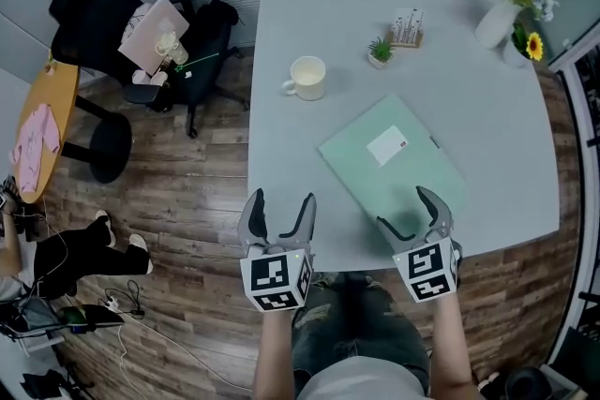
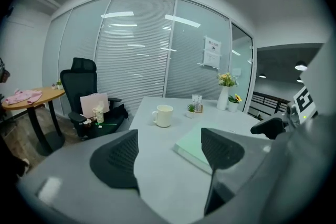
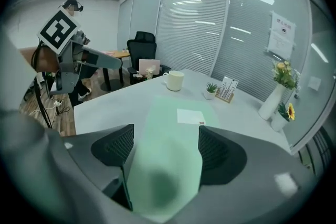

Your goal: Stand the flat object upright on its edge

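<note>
Pale green folder (image 1: 412,178) flat on grey worktop (image 1: 309,5), right gripper (image 1: 405,211) spread wide over its near corner, left gripper (image 1: 283,200) spread and empty

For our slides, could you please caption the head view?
Left gripper and right gripper, both open, over a pale grey table, the right above a flat mint-green folder.
</note>
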